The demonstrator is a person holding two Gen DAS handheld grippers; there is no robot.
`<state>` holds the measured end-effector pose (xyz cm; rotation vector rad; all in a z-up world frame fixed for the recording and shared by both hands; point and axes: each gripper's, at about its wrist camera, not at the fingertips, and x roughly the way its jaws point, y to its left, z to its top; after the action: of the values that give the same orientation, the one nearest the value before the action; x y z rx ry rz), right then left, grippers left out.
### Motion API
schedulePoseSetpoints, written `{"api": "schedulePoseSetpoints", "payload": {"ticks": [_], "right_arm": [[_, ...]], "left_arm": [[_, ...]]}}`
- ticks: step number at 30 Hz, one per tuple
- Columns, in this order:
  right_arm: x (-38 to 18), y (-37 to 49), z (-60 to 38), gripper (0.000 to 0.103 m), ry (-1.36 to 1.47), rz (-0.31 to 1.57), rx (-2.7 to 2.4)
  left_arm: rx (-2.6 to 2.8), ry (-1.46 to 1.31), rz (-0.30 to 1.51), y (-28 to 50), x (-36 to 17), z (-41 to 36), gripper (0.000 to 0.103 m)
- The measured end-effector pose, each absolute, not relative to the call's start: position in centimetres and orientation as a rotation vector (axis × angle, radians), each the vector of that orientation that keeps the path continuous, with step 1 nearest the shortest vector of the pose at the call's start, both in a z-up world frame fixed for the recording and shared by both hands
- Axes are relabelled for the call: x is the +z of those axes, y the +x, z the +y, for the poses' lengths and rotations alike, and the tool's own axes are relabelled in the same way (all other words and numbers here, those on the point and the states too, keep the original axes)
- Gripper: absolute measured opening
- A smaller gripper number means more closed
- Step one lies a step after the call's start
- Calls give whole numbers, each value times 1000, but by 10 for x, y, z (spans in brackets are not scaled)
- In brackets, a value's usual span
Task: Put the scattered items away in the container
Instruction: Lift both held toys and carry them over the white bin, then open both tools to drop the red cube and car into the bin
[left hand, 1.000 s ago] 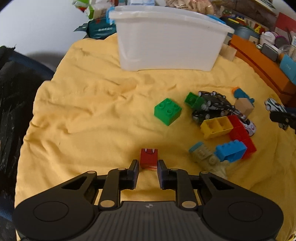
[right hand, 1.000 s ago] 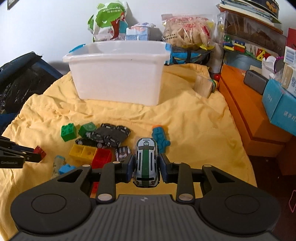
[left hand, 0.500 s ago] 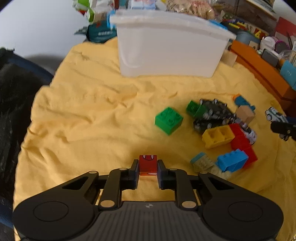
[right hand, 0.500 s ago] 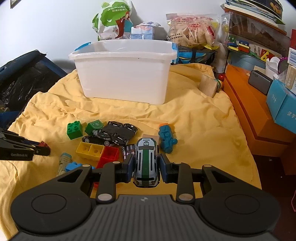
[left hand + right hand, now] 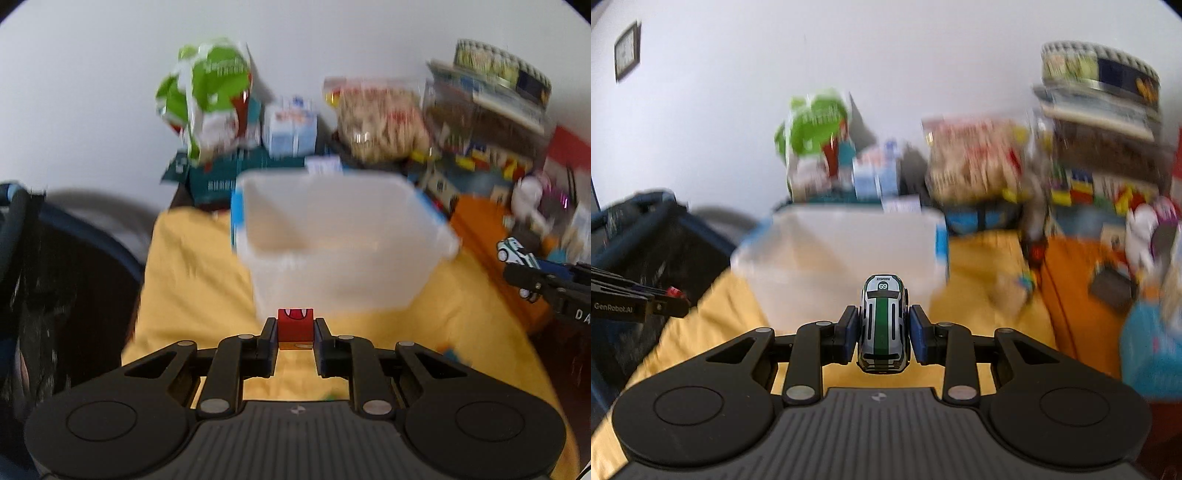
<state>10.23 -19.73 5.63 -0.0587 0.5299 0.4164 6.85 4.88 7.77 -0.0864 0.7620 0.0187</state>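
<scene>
With each claw full: one red block [image 5: 295,329], one toy car [image 5: 884,329].

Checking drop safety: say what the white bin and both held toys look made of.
White bin: translucent plastic, matte; light glows through its walls. Red block: looks like hard moulded plastic, printed face. Toy car: glossy painted shell, plastic or die-cast, unclear.

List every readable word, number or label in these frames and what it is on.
"69": roof of the toy car in the right gripper.
"GenRobot.AI": side of the left gripper.
"DA", cut off at the frame edge: right gripper's side, in the left wrist view.
Small print above the "69", green bag, boxes: too blurred.
</scene>
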Motion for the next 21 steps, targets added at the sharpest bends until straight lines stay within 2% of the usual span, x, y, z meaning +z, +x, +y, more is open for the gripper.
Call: {"api": "schedulePoseSetpoints", "payload": {"ticks": [4,8,21], "right_arm": [[85,132,-188,33,-38,504,434],[84,165,-174,33,-45,533,439],[15,250,-137,33,-84,784,417]], "left_arm": [[18,-65,689,95,115,47,22],[19,-32,666,129,122,42,22],[45,-66,857,229,48,44,22]]}}
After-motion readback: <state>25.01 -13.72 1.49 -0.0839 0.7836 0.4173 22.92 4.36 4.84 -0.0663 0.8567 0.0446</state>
